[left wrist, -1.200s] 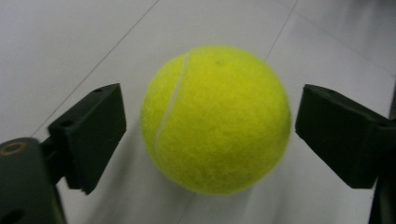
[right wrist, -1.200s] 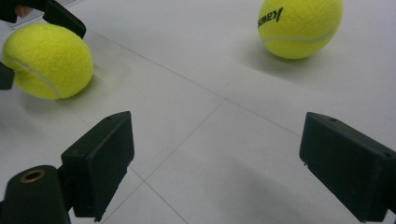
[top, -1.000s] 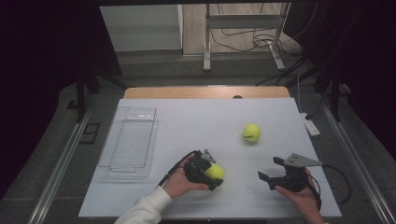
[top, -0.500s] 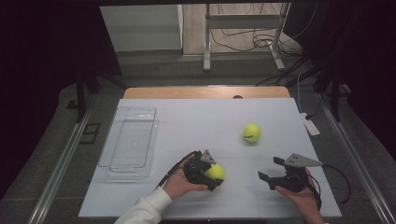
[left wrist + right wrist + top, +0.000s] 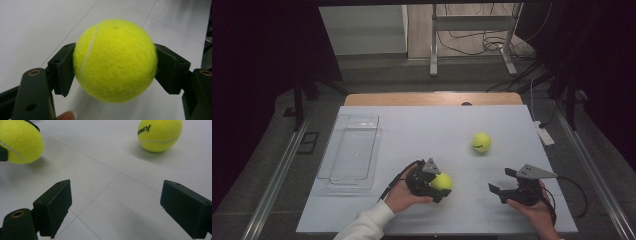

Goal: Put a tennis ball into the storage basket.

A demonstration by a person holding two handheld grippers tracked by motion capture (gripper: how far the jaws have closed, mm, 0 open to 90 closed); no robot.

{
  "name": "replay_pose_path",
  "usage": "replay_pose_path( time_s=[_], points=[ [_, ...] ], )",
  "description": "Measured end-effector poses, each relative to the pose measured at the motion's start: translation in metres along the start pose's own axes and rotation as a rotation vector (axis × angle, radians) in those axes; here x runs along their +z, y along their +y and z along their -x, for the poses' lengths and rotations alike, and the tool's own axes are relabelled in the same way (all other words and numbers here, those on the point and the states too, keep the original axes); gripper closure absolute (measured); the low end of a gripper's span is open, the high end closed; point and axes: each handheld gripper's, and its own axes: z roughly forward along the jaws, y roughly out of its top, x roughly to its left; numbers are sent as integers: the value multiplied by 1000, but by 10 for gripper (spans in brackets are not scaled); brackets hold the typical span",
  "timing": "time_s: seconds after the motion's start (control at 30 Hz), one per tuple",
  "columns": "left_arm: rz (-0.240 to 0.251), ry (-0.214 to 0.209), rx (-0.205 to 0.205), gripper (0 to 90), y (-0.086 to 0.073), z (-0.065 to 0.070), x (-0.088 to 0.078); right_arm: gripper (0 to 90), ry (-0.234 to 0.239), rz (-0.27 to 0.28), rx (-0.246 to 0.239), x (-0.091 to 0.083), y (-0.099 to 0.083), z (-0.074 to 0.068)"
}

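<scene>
A yellow tennis ball [image 5: 115, 61] sits squeezed between the two black jaws of my left gripper [image 5: 115, 71], just above the white table, casting a shadow below it. From above, that ball [image 5: 443, 181] and the left gripper [image 5: 438, 186] are near the table's front centre. A second tennis ball [image 5: 481, 142] with black lettering lies free further back and to the right. My right gripper [image 5: 500, 181] rests at the front right, open, jaws wide apart with nothing between them [image 5: 116, 207]. Its view catches the free ball [image 5: 160, 135] ahead and the held ball [image 5: 20, 141] at the left.
A clear plastic tray [image 5: 347, 183] lies on the left side of the white table [image 5: 422, 125]. A white power strip [image 5: 544, 134] sits at the table's right edge. Cables and metal stand legs lie on the floor beyond the far edge.
</scene>
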Motion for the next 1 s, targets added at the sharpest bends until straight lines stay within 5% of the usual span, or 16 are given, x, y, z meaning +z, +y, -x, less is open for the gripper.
replay_pose_path(
  time_s=[0.37, 1.0],
  points=[
    [95, 31, -16, 263, 3, -3, -21, 111, -3, 0, -1, 0, 0, 0],
    [161, 36, -27, 263, 7, -6, -43, 111, -5, -1, -4, 1, 0, 1]
  ],
)
